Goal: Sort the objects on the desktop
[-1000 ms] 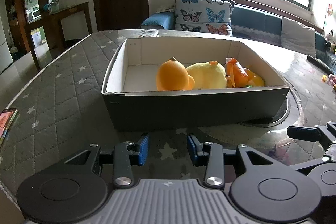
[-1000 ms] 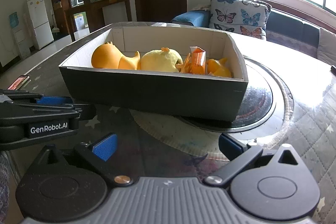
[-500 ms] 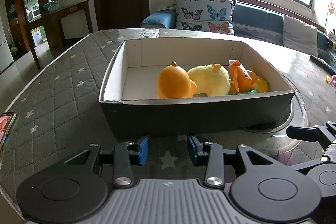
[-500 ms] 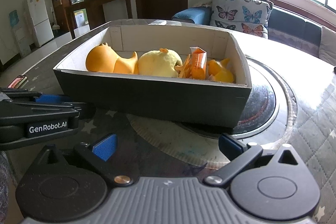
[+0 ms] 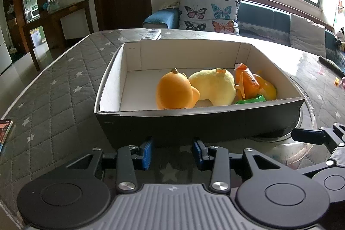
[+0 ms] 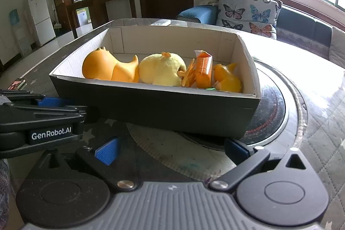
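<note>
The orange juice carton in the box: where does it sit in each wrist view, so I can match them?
Left wrist: the orange juice carton is right of centre, tilted, just right of the yellow plush toy.
Right wrist: the carton is upright, slightly right of centre, between the plush and a small orange toy.
Shared landmark: the butterfly cushion behind the black box.
</note>
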{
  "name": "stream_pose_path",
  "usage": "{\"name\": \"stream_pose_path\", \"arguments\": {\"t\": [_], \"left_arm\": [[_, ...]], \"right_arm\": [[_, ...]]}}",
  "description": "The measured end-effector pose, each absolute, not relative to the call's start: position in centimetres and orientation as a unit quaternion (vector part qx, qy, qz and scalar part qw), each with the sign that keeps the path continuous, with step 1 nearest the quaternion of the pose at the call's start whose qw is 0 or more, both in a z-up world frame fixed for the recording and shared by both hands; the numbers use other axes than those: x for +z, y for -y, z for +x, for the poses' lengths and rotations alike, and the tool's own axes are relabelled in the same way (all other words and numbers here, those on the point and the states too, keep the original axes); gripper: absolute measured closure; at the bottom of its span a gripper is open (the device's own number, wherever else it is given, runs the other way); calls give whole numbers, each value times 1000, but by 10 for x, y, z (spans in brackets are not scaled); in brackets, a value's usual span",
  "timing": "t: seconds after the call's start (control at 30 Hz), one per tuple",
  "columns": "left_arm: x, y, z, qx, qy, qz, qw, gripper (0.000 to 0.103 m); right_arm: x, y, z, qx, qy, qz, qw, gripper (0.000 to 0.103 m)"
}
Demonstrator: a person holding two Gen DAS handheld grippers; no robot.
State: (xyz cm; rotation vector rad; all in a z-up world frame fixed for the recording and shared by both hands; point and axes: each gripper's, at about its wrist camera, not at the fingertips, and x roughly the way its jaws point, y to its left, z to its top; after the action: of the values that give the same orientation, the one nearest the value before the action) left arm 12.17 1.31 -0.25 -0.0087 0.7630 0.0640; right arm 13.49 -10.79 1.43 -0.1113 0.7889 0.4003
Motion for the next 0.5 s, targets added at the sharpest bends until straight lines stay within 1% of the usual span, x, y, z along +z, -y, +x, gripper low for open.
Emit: {"name": "stream_pose_path", "arguments": {"t": [0.5], "left_arm": [[-5, -11, 134, 30, -382, -3, 924, 62]], "right_arm": [[13, 107, 147, 193, -389, -53, 899, 0]]}}
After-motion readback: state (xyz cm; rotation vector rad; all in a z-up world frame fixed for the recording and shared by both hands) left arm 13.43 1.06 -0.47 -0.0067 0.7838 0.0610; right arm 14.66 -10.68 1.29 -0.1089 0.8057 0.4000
